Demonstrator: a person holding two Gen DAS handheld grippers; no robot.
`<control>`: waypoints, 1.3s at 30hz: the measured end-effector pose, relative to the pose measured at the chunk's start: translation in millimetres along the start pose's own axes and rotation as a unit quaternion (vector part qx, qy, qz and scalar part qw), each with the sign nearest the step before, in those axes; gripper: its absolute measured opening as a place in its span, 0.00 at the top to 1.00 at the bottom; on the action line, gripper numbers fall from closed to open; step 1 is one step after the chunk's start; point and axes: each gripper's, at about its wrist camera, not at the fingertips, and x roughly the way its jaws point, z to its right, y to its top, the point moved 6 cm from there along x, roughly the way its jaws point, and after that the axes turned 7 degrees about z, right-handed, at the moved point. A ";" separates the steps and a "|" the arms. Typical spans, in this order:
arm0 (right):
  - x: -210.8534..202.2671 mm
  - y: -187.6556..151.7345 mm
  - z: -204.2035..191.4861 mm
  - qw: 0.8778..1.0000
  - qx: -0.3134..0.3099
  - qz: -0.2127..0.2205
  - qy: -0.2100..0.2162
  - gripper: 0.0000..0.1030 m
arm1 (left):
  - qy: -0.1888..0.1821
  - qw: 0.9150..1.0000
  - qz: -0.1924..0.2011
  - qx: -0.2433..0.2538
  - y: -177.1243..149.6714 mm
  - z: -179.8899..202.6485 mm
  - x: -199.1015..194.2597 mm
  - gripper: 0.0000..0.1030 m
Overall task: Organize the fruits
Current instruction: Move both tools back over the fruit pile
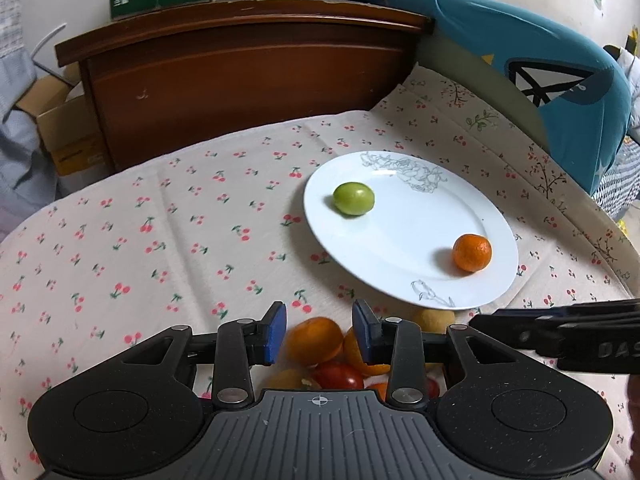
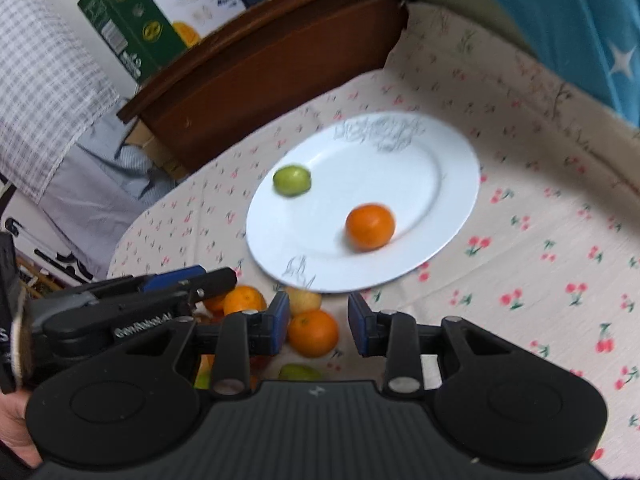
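Observation:
A white plate point(image 1: 400, 264) lies on the cherry-print cloth and holds a green fruit point(image 1: 354, 198) and a small orange point(image 1: 472, 252); the same plate point(image 2: 440, 200), green fruit point(image 2: 292, 180) and orange point(image 2: 370, 226) show in the right wrist view. A pile of loose fruit sits near the plate's front edge: an orange point(image 1: 315, 340), a red fruit point(image 1: 338, 375) and a yellow one point(image 1: 434, 320). My left gripper point(image 1: 319, 330) is open and empty above that pile. My right gripper point(image 2: 318, 328) is open and empty over another orange point(image 2: 313, 333).
A wooden headboard point(image 1: 248, 76) with cartons on top stands behind the table. A blue cushion point(image 1: 540, 80) lies at the back right. The right gripper's body point(image 1: 560, 332) reaches in at the right of the left wrist view; the left gripper's body point(image 2: 132, 304) shows at the left of the right wrist view.

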 end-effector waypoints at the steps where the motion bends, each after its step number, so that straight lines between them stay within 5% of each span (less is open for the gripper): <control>1: 3.1 -1.0 -0.8 1.000 0.002 -0.002 0.000 0.67 | 0.002 1.000 0.000 0.000 -1.0 -1.2 -1.2 0.66; 16: 28.1 -2.0 -5.3 1.000 0.014 0.008 -0.004 0.72 | 0.009 0.999 -0.010 -0.038 -15.2 -13.2 -12.5 0.66; 39: -6.5 -31.0 -22.4 1.000 -0.017 -0.006 0.007 0.75 | 0.013 0.997 -0.001 -0.077 -38.7 -8.8 -56.4 0.65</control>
